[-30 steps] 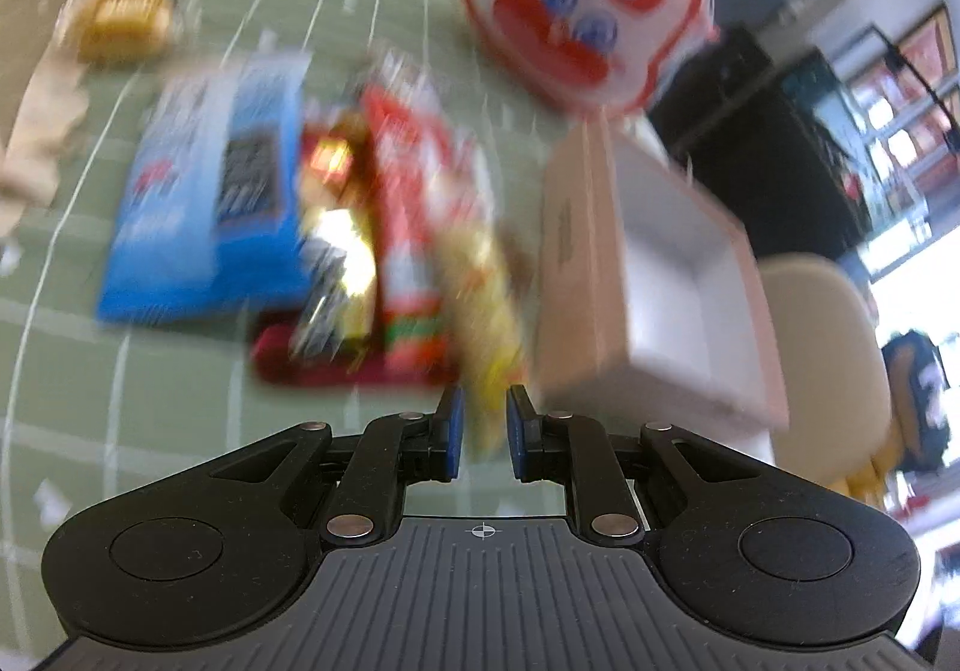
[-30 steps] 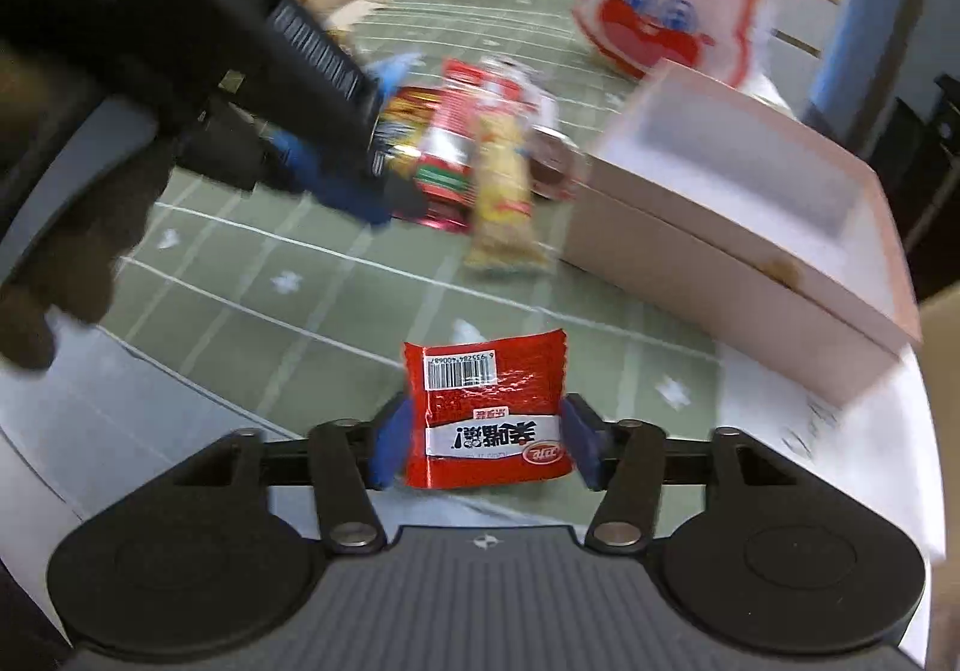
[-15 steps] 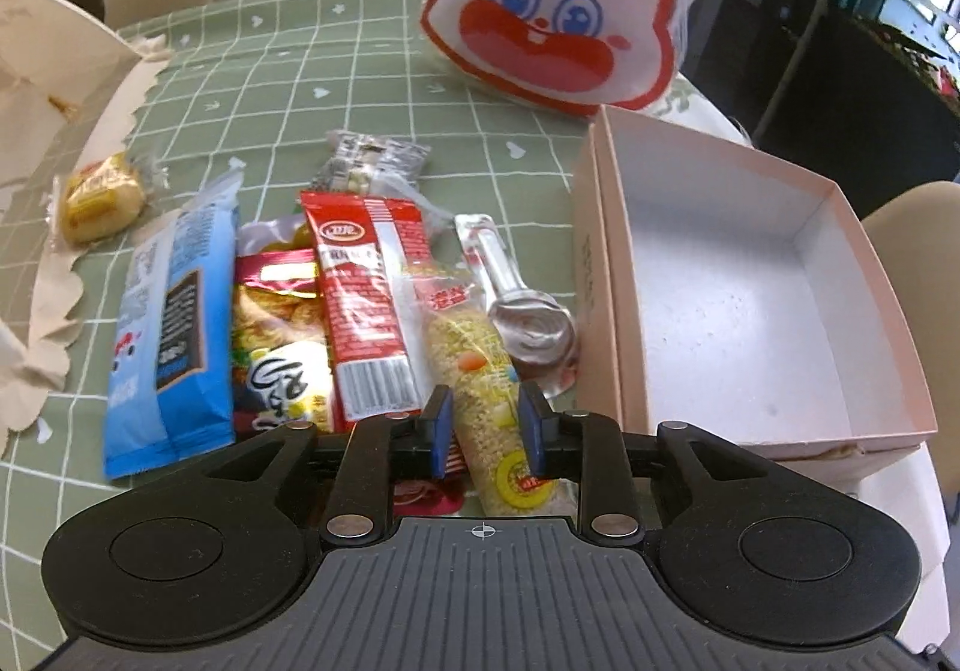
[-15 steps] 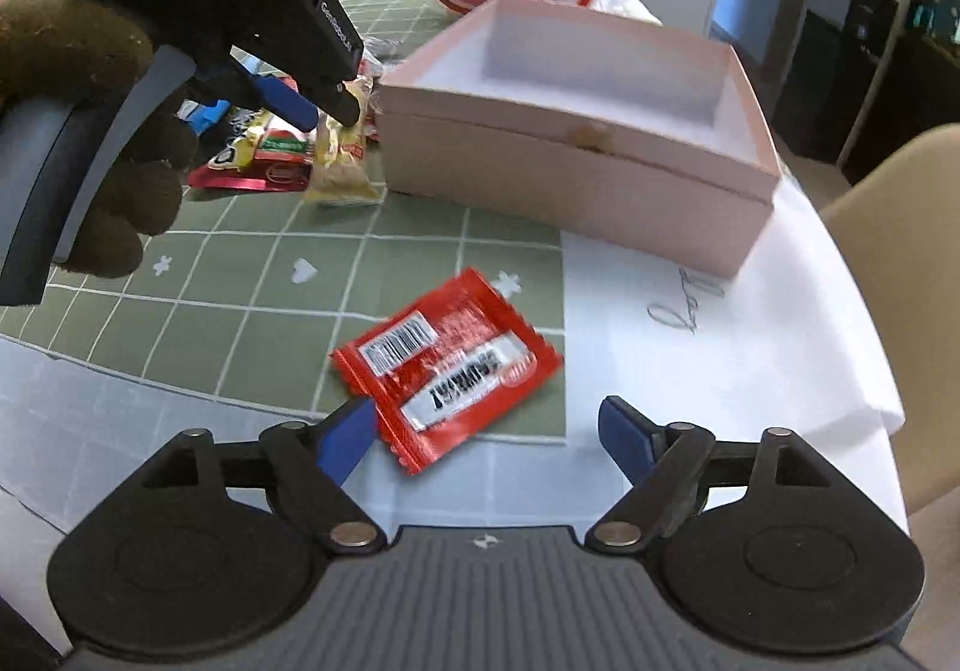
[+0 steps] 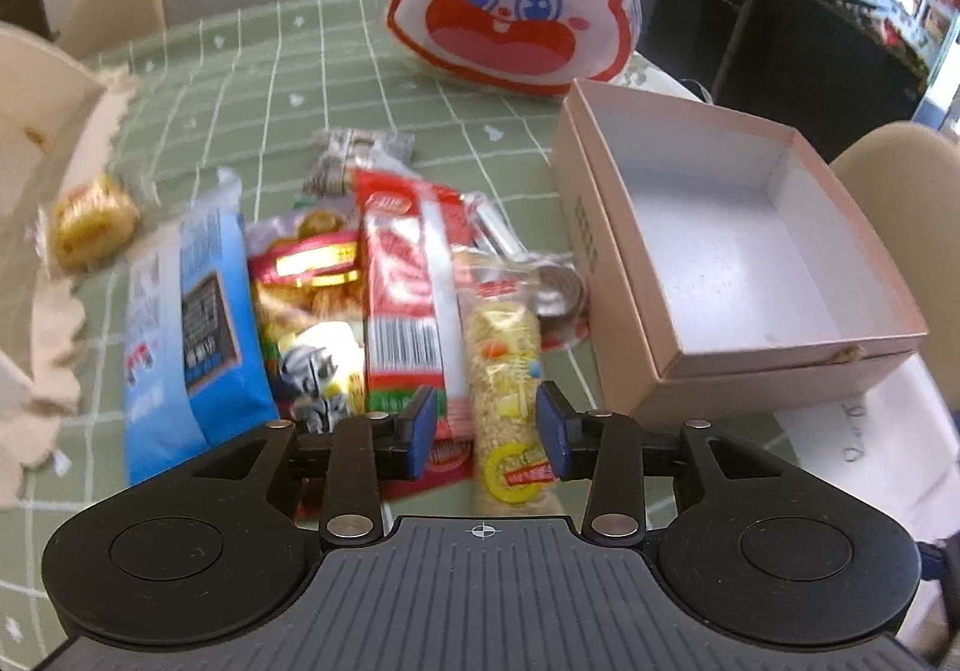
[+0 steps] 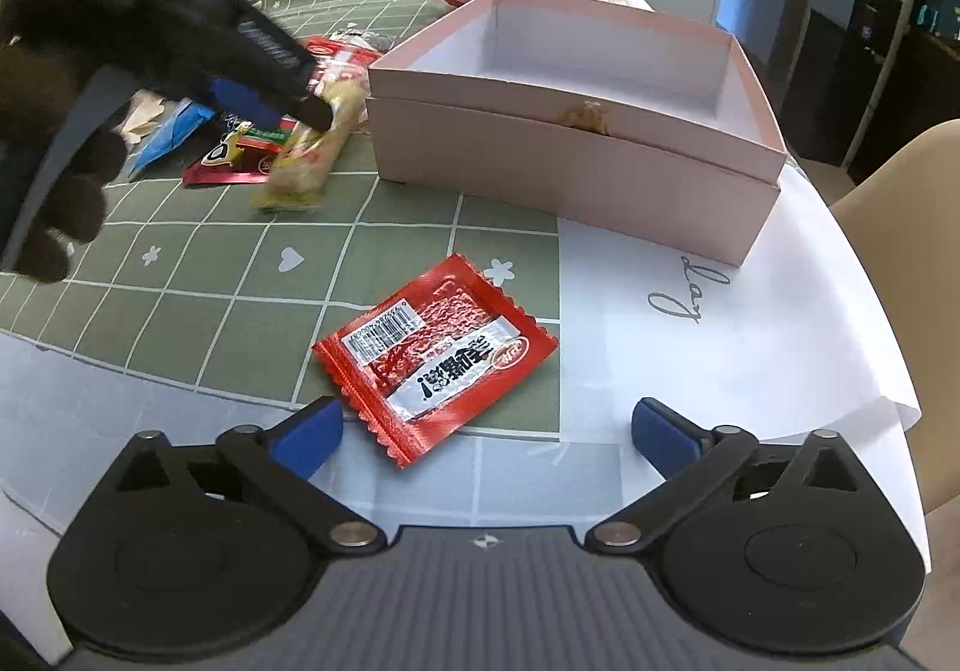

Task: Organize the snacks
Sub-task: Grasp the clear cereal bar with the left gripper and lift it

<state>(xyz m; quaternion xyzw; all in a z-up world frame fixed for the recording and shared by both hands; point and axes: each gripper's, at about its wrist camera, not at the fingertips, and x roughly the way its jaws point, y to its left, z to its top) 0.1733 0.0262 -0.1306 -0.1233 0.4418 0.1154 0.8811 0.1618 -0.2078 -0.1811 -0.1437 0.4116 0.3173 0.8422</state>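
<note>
Left tool point(image 5: 485, 434): jaws opening, part-way apart; grain bar between the pads, nothing gripped.
Grain bar point(image 5: 507, 371): clear wrapper, lying lengthwise at 12 o'clock of the left tool, at the right edge of the snack pile.
Snack pile: red packet point(image 5: 405, 299), blue packet point(image 5: 192, 323) and others, side by side at 10 to 11 o'clock, on the tabletop point(image 5: 240, 71).
Right tool point(image 6: 486, 425): jaws opening, spread wide; nothing held.
Red sachet point(image 6: 435, 356): flat on the tabletop, just ahead of the right tool at 12 o'clock.
Pink box point(image 6: 570, 113): open, empty, at 12 to 1 o'clock beyond the sachet.
Step in hand: judged as a pick of the grain bar.
Next move: pads to be closed on the bar, bar to be carried to the box.
</note>
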